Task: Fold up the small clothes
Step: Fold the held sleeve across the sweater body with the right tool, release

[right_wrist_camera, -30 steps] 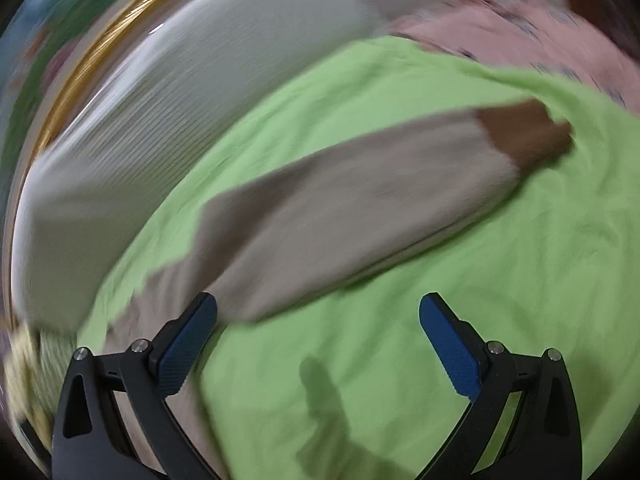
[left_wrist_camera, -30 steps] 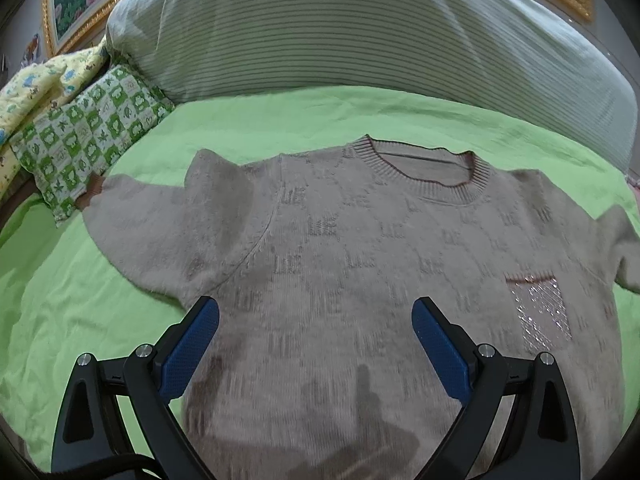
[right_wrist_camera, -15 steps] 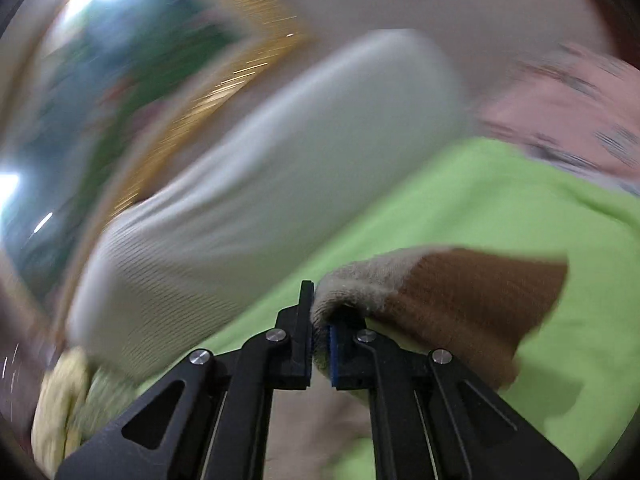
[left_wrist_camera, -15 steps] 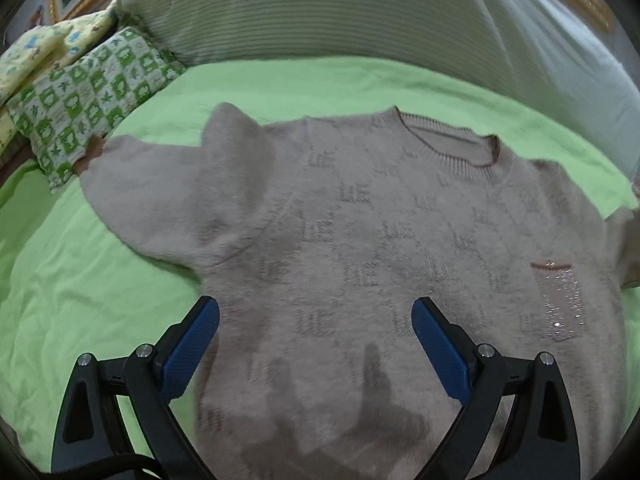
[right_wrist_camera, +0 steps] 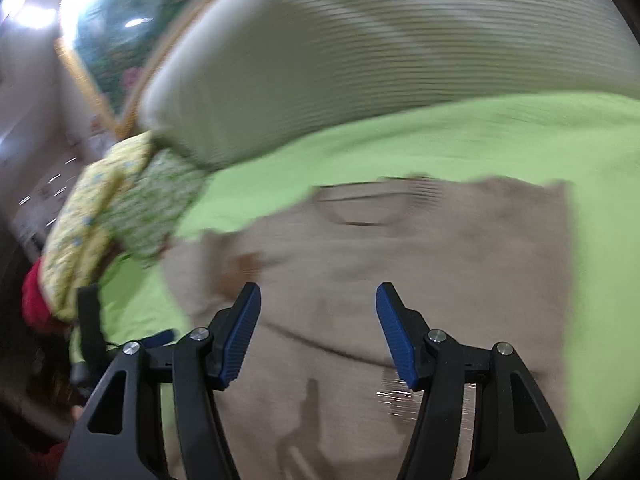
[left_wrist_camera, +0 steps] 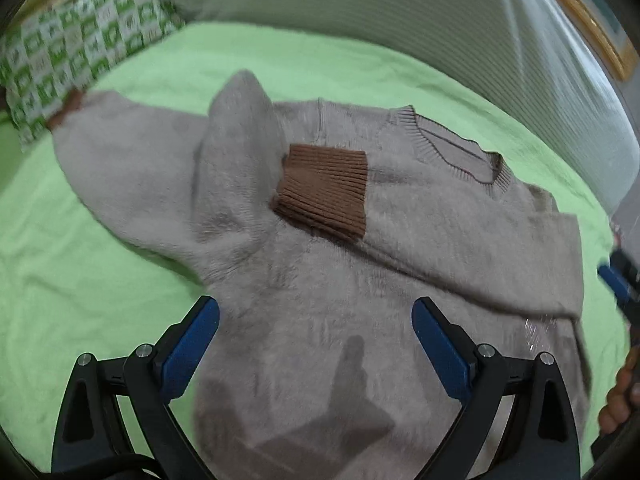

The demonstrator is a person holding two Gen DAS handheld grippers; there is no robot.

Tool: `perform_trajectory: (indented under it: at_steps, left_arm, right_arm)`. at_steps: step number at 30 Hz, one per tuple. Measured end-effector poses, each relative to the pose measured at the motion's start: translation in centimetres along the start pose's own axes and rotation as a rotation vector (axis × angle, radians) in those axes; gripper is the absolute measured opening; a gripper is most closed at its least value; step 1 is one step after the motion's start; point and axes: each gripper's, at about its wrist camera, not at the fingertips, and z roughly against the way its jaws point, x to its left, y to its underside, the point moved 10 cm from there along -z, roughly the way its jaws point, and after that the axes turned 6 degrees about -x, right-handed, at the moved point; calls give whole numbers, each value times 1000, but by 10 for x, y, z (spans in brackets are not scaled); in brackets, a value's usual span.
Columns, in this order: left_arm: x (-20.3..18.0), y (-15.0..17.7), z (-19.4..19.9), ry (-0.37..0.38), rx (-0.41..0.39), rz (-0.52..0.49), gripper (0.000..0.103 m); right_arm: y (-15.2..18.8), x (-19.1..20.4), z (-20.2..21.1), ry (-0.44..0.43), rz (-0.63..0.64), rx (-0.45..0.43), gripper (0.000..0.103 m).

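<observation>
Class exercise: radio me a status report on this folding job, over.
Left hand-held gripper open, hovering above sweater. Right hand-held gripper open, empty. One sleeve folded across chest, brown cuff on top; other sleeve spread out. Nothing in the way.

Fuzzy matt knit sweater (left_wrist_camera: 320, 320), ribbed brown cuff (left_wrist_camera: 324, 196); sheet (left_wrist_camera: 80, 280) looks like soft cloth.

Both grippers hang with fingers spread wide, gripping nothing. The left gripper (left_wrist_camera: 316, 328) points forward and down; the right gripper (right_wrist_camera: 318, 320) does likewise, its view blurred. A bare hand (left_wrist_camera: 618, 396) shows at the left view's right edge.
</observation>
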Motion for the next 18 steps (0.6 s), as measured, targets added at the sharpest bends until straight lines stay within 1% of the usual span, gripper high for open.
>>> perform_trajectory:
  at_steps: [3, 5, 7, 9, 10, 11, 12, 13, 15, 18]
  left_arm:
    - [-4, -17, -21, 16, 18, 61, 97]
    - [-7, -28, -41, 11, 43, 86, 97]
    - [-7, -34, -60, -15, 74, 110, 97]
    - [-5, -41, -69, -54, 57, 123, 95]
    - [-6, -46, -71, -55, 31, 121, 81]
    - [-9, -49, -71, -54, 10, 110, 62]
    - [-11, -51, -69, -60, -3, 100, 30]
    - [-12, -51, -67, -41, -9, 107, 14]
    - [-14, -54, -53, 23, -52, 132, 10]
    - [-14, -49, -17, 97, -134, 146, 8]
  right_arm:
    - [-11, -68, 14, 122, -98, -27, 61]
    - [-18, -102, 18, 186, -144, -45, 61]
    - [-21, -131, 19, 224, -187, -51, 61]
    - [-18, -144, 10, 237, -208, -35, 61]
    - [-18, -149, 4, 246, -209, -21, 61]
    - [-17, -152, -2, 253, -206, -9, 61]
    - [-16, -155, -7, 254, -201, 3, 61]
    - [-15, -153, -14, 255, -198, 16, 61]
    - [-14, -148, -27, 245, -206, 32, 62]
    - [-10, -146, -35, 235, -213, 41, 64]
